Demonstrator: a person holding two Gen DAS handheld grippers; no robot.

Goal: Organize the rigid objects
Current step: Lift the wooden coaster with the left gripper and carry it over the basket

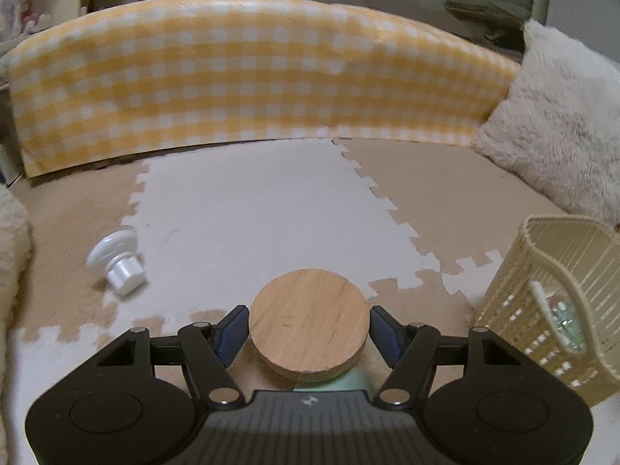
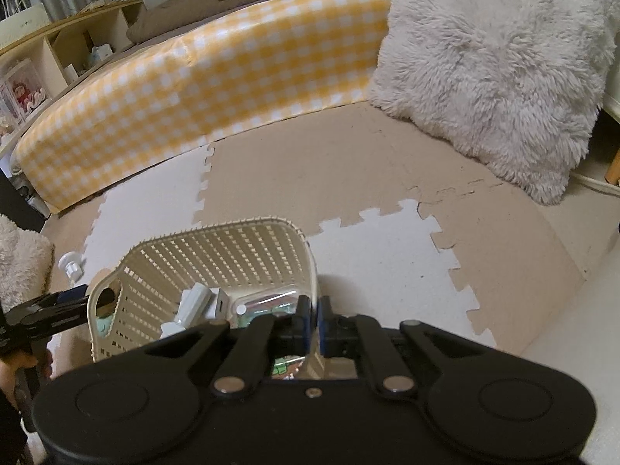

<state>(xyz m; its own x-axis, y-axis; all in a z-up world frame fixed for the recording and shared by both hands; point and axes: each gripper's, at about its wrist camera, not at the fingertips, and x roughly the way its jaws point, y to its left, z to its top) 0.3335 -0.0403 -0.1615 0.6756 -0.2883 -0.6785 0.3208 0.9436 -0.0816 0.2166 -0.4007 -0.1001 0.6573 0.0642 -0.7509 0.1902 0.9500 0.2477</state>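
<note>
The left gripper [image 1: 308, 327] holds a round wooden-lidded container [image 1: 309, 323] between its blue pads [image 1: 232, 331], jaws pressed against both sides of the lid, a pale green body showing beneath. At ten o'clock from it, a white knob-shaped object [image 1: 116, 257] lies on the foam puzzle mat [image 1: 252, 209]; the cream slatted basket [image 1: 558, 302] stands at three o'clock. Only the right wrist view looks into the basket [image 2: 217, 255], showing a white boxy item [image 2: 195, 302] and a clear-lidded case [image 2: 267, 304] inside. There the right gripper [image 2: 314, 319] has its jaws clamped on the basket's near rim. A yellow checked cushion [image 1: 248, 73] and a shaggy white pillow [image 2: 492, 73] sit behind.
</note>
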